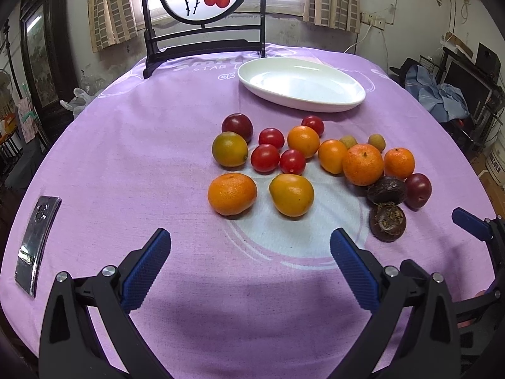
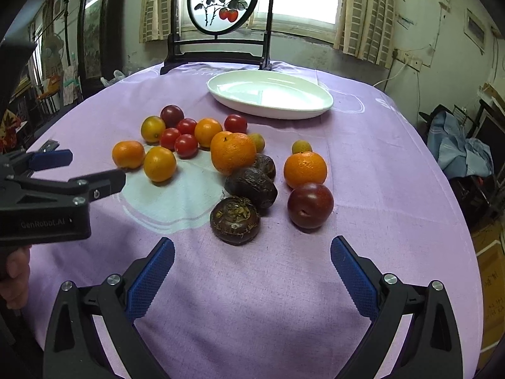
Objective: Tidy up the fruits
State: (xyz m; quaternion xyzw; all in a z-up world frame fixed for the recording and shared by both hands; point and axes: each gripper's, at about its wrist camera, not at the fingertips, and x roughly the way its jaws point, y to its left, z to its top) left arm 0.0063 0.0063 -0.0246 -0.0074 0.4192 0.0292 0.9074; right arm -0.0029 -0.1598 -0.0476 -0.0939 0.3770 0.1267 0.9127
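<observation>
Several fruits lie loose on the purple tablecloth: oranges (image 1: pixel 232 193) (image 2: pixel 233 152), cherry tomatoes (image 1: pixel 265 158) (image 2: pixel 186 145), plums (image 1: pixel 237 126) (image 2: pixel 310 205), dark passion fruits (image 1: pixel 387 222) (image 2: pixel 235 220) and small longans (image 1: pixel 377 142) (image 2: pixel 301 147). An empty white oval plate (image 1: pixel 301 83) (image 2: pixel 270 93) sits behind them. My left gripper (image 1: pixel 251 240) is open and empty in front of the oranges. My right gripper (image 2: pixel 252 249) is open and empty just in front of a passion fruit. The left gripper also shows at the left of the right wrist view (image 2: pixel 79 170).
A shiny metal object (image 1: pixel 36 243) lies at the table's left edge. A dark framed round painting on a stand (image 1: pixel 205 15) (image 2: pixel 221 15) stands at the back edge of the table. Furniture and clutter surround the table.
</observation>
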